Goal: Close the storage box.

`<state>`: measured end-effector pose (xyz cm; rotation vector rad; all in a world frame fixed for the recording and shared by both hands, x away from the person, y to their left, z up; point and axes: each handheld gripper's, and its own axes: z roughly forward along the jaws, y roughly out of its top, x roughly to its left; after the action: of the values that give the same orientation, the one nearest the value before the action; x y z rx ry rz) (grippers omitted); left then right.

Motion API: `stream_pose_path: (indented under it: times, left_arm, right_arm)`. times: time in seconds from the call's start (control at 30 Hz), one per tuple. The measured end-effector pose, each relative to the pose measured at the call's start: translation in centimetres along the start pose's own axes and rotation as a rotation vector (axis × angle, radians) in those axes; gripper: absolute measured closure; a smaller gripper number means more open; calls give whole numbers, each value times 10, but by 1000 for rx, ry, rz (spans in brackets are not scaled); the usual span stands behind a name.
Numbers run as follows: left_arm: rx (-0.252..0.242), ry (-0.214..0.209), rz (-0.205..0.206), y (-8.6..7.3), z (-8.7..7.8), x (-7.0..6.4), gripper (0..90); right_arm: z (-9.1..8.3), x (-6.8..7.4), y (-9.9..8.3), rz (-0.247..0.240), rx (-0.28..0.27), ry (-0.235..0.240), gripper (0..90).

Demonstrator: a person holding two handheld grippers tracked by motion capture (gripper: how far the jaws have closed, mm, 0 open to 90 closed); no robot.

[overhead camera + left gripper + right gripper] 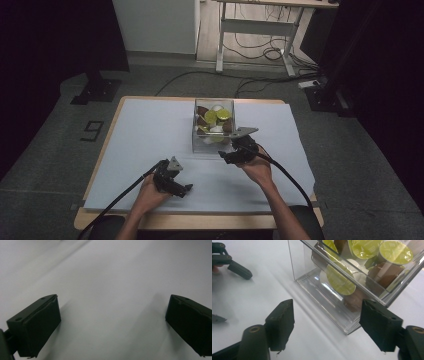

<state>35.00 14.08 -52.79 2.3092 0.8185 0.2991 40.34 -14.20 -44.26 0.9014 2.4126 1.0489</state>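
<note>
On the left, the left gripper [175, 186] sits low over the white sheet [150, 135] that covers the counter [107, 145], near the counter's near edge and a little left of its middle. Its jaws stand wide apart in the left gripper view, released, with nothing but bare sheet between them [112, 315]. It points rightward along the near edge, away from the box.

Moving right, the clear plastic box [214, 126] stands on the sheet around the middle of the counter's width, closer to the far edge. It holds a heap of coffee capsules [212, 117], some with green lids, some brown, some white. In the right gripper view its near bottom corner [348, 328] lies just ahead of the jaws, and its long axis runs away toward the far edge.

Further right, the right gripper [235, 156] hovers just beside the box's near right corner, jaws spread and holding nothing [327, 327]. The box lies directly ahead of it and slightly to its right jaw's side; whether that jaw touches the wall cannot be told.

The right hand is plainly the nearer one, so the coming reach into or onto the box most likely falls to it.
</note>
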Motion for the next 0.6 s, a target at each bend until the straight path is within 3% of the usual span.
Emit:
stream_pose_path:
  times: [0.2,0.47,0.6]
  left_arm:
    - [0,-1,0,0,0,0,0]
    - [0,0,0,0,0,0,0]
    - [0,-1,-1,0,0,0,0]
  right_arm:
    - [-7,-3,-4,10,-2,12,179]
    - [-19,-7,-11,8,1,-12,136]
    - [-25,-9,-16,1,1,-47,76]
